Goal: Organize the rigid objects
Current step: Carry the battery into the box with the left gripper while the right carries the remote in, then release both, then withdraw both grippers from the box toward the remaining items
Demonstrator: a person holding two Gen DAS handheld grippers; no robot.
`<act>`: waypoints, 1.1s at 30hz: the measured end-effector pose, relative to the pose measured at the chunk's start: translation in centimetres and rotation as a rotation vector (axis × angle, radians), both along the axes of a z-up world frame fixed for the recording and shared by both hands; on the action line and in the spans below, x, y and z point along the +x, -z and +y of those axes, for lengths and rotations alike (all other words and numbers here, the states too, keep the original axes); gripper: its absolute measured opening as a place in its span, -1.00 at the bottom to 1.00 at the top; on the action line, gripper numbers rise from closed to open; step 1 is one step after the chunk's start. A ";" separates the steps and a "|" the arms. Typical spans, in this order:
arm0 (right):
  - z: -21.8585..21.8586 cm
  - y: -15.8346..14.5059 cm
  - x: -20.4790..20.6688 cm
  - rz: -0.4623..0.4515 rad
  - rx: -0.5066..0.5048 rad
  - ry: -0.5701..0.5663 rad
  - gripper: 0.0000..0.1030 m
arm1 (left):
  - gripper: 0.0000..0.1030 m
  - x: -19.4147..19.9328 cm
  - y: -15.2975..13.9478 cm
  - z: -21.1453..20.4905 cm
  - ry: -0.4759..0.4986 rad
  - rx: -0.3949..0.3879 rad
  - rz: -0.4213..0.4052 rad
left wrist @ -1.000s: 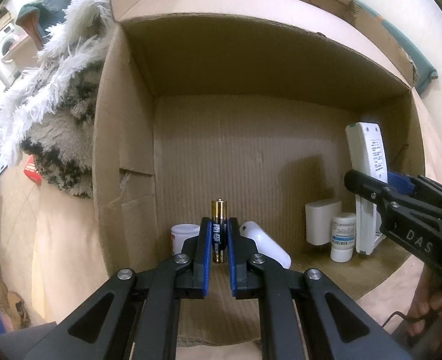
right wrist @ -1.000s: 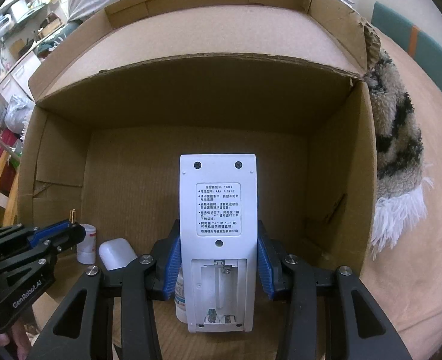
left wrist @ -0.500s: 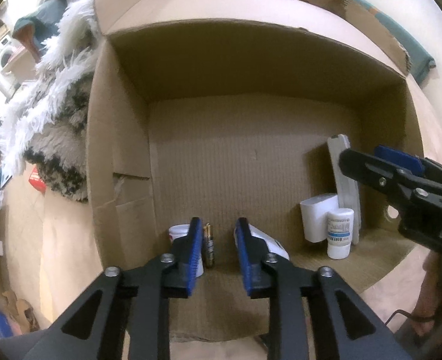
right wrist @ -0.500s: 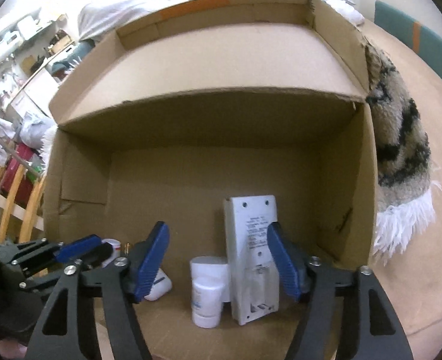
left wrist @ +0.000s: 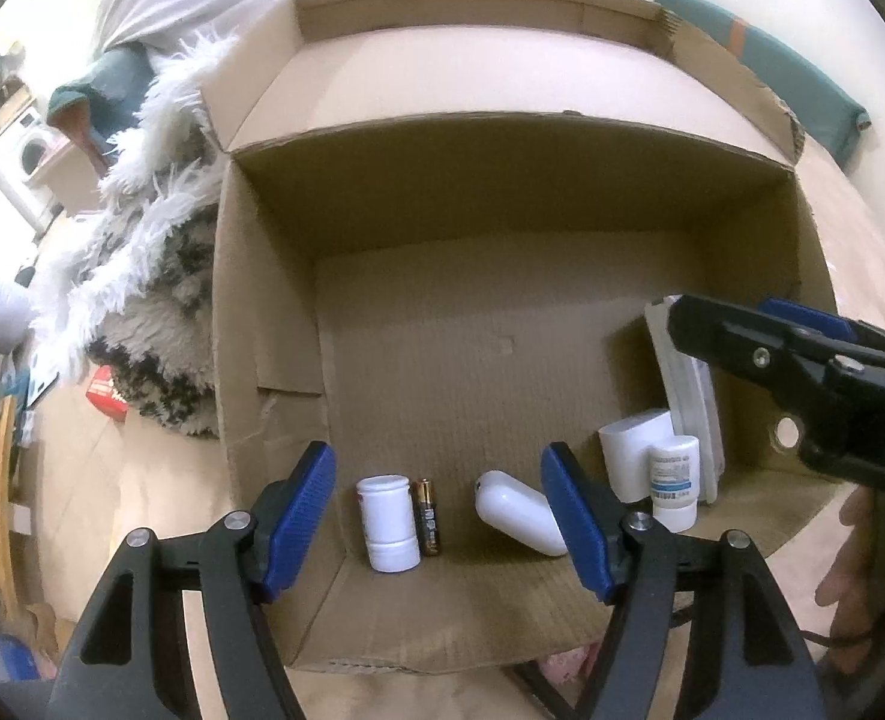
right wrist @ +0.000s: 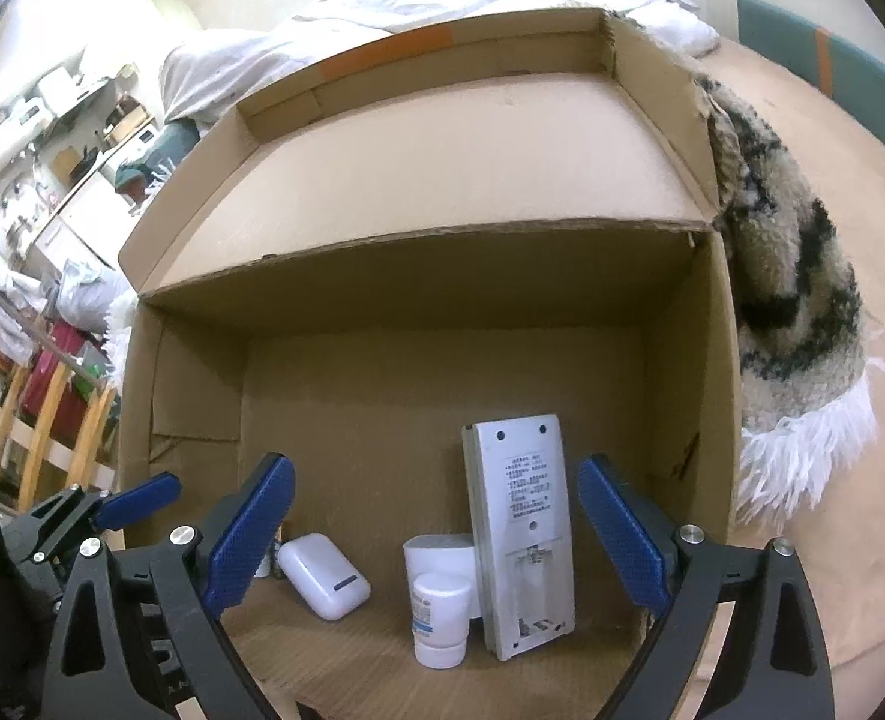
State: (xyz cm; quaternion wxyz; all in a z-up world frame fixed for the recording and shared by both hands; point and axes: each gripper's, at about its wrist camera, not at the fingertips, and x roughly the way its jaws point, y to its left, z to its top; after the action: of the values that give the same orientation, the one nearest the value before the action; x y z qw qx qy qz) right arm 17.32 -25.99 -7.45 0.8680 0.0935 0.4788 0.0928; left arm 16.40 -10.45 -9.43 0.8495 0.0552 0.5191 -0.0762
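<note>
**Both grippers letting go inside the cardboard box**

I am at the release step of tidying. My left gripper (left wrist: 439, 516) hangs over the near edge of the cardboard box (left wrist: 262, 312), its jaws opening with nothing pressed between the blue pads. Beyond them on the box floor, the battery (left wrist: 429, 517) stands upright, touching or just beside a small white jar (left wrist: 387, 522). A white oval case (left wrist: 520, 513) lies tilted just to their right.

My right gripper (right wrist: 436, 531) is also opening, now very wide. The white remote (right wrist: 520, 534) stands upright ahead of it, back side facing me and battery bay empty, free of both pads. A white tub (right wrist: 439, 552) and a small labelled bottle (right wrist: 440, 618) stand close against its left side.

Next, I judge, both grippers must draw straight back. The upright battery and remote look easy to topple. A shaggy rug (right wrist: 802, 312) lies around the box outside.
</note>
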 end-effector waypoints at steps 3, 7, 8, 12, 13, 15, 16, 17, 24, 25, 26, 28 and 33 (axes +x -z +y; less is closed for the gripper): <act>0.0 0.1 0.1 0.003 0.006 0.005 0.97 | 0.33 0.1 -0.4 1.4 -0.016 -0.009 0.008; 0.0 0.0 0.0 -0.002 0.005 0.000 0.97 | 0.33 0.3 -0.8 1.8 -0.032 0.001 0.017; 0.0 0.0 -0.1 -0.001 0.003 -0.001 0.97 | 0.32 0.4 -0.9 1.9 -0.036 0.000 0.019; 0.0 -0.4 -0.2 -0.005 0.011 0.001 0.97 | 0.33 0.2 -1.4 2.2 -0.038 -0.018 0.013; 0.0 -0.6 -0.3 -0.009 0.013 0.002 0.97 | 0.33 0.1 -1.6 2.3 -0.039 -0.019 0.008; -0.2 -1.1 -0.6 -0.022 0.016 0.008 0.97 | 0.33 -0.1 -2.1 2.5 -0.044 -0.009 -0.010; -0.3 -1.3 -0.8 -0.028 0.016 0.014 0.97 | 0.32 -0.3 -2.5 2.6 -0.046 -0.007 -0.019; -0.4 -1.6 -1.1 -0.035 0.018 0.020 0.97 | 0.32 -0.4 -2.9 2.9 -0.049 -0.010 -0.028; -1.4 -3.1 -3.7 -0.058 0.029 0.051 0.97 | 0.32 -2.0 -5.0 5.2 -0.057 -0.025 -0.076; -1.6 -3.4 -4.1 -0.063 0.030 0.057 0.97 | 0.32 -2.2 -5.2 5.4 -0.064 -0.023 -0.080; -1.7 -3.6 -4.4 -0.067 0.032 0.063 0.97 | 0.32 -2.5 -5.4 6.0 -0.076 -0.029 -0.082; -2.2 -3.7 -5.2 -0.067 0.050 0.080 0.97 | 0.32 -3.1 -5.5 6.9 -0.093 -0.046 -0.076; -2.8 -3.3 -7.0 -0.037 0.101 0.111 0.97 | 0.32 -5.5 -4.4 7.8 -0.102 -0.096 -0.011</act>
State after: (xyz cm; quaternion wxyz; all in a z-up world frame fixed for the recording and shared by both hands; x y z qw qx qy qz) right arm 10.32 -28.80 -4.13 0.8748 0.1618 0.4513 0.0703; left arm 10.92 -2.67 -5.06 0.8569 -0.0115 0.5121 -0.0574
